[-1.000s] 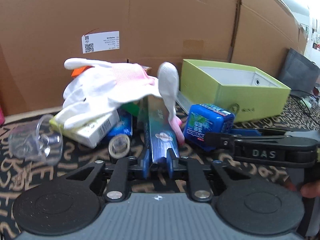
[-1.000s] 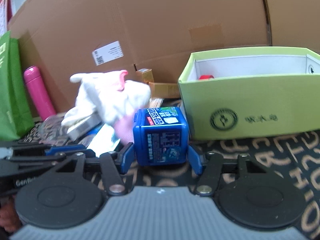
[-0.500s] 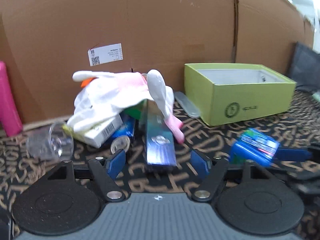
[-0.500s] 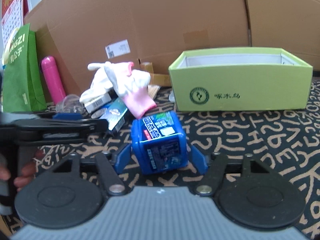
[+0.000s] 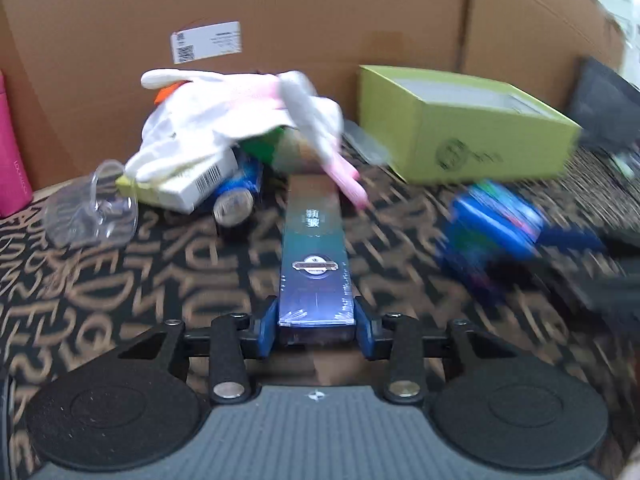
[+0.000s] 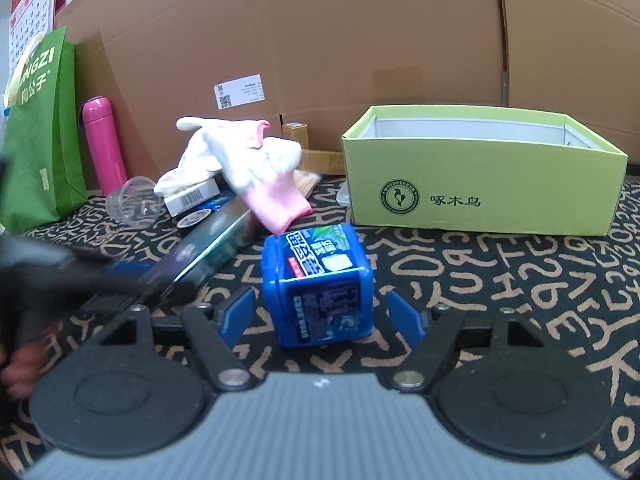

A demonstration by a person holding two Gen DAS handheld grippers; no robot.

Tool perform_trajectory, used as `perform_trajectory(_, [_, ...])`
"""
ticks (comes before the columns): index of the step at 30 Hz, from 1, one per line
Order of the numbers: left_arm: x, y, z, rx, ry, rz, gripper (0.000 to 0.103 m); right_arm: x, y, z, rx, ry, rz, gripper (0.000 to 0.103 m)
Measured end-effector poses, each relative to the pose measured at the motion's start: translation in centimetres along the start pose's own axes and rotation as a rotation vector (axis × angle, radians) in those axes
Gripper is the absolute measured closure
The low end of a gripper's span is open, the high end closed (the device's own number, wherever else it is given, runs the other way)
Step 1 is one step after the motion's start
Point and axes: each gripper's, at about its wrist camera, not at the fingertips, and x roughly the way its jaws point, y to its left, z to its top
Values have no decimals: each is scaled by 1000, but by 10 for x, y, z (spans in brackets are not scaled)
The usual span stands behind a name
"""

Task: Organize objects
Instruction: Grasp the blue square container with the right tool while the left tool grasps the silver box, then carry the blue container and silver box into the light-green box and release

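Note:
My left gripper [image 5: 316, 320] has its jaws closing on the near end of a long blue box [image 5: 314, 256], and both pads touch its sides. The box lies flat on the patterned cloth, its far end under the white and pink gloves [image 5: 240, 116]. My right gripper [image 6: 322, 310] has its jaws opening around a blue cube-shaped container [image 6: 320, 284] that stands on the cloth, with a gap on each side. The cube shows blurred at the right of the left wrist view [image 5: 496, 224]. The long box [image 6: 212, 248] and the blurred left gripper [image 6: 160, 284] appear at the left of the right wrist view.
An open lime-green box [image 6: 480, 192] stands at the back right. The pile by the gloves [image 6: 248, 160] holds a white barcode box [image 5: 200, 184] and a tipped clear cup [image 5: 92, 208]. A pink bottle [image 6: 102, 144] and a green bag [image 6: 38, 132] stand left. A cardboard wall [image 6: 360, 40] closes the back.
My left gripper let go of the long blue box, drew back and closed on its near end. My right gripper pulled the blue cube back from the pile and spread its fingers off it.

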Motion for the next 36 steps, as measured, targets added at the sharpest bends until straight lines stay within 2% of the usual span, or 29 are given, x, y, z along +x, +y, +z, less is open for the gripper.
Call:
perform_trajectory(1, [-6, -1, -4, 3, 3, -7, 59, 2, 0, 0, -1, 3, 1, 29])
perform_trajectory(5, [-2, -4, 0, 12, -19, 34, 34, 8, 2, 2, 1, 10, 10, 29])
perform_trajectory(7, [10, -5, 10, 8, -20, 65, 34, 8, 5, 3, -15, 7, 7, 29])
perform_trajectory(11, [37, -4, 26, -18, 12, 63, 32, 13, 7, 5, -50, 16, -14, 29])
perform_trajectory(13, [44, -5, 29, -17, -2, 79, 32, 17, 7, 7, -62, 17, -25, 29])
perform_trajectory(16, [43, -4, 30, -16, -1, 49, 45, 22, 6, 9, -74, 21, -27, 29])
perform_trajectory(18, [42, -7, 29, 0, -2, 53, 45, 26, 5, 10, -73, 26, -24, 30])
perform_trajectory(21, [42, -7, 26, -2, -17, 54, 45, 31, 4, 10, -69, 47, -2, 44])
perform_trajectory(22, [41, -7, 26, -4, -15, 51, 47, 32, 4, 10, -70, 51, 5, 44])
perform_trajectory(23, [41, -7, 26, -9, -11, 45, 57, 31, 5, 10, -71, 50, 6, 44])
perform_trajectory(24, [39, -7, 27, -13, -7, 42, 62, 31, 5, 10, -73, 50, 8, 44])
perform_trajectory(27, [31, -8, 27, -50, 18, 6, 62, 28, 3, 9, -58, 40, 17, 44])
perform_trajectory(30, [16, -12, 28, -99, 17, -93, 62, 20, -8, 9, 27, 18, 84, 44])
perform_trajectory(32, [2, -21, 34, -83, -21, -109, 63, 13, -18, 11, 94, 2, 151, 44])
perform_trajectory(33, [-5, -26, 38, -64, -49, -113, 63, 9, -22, 14, 113, -14, 157, 44])
perform_trajectory(36, [-22, -37, 54, -49, -110, -158, 63, -6, -31, 22, 107, -77, 105, 44])
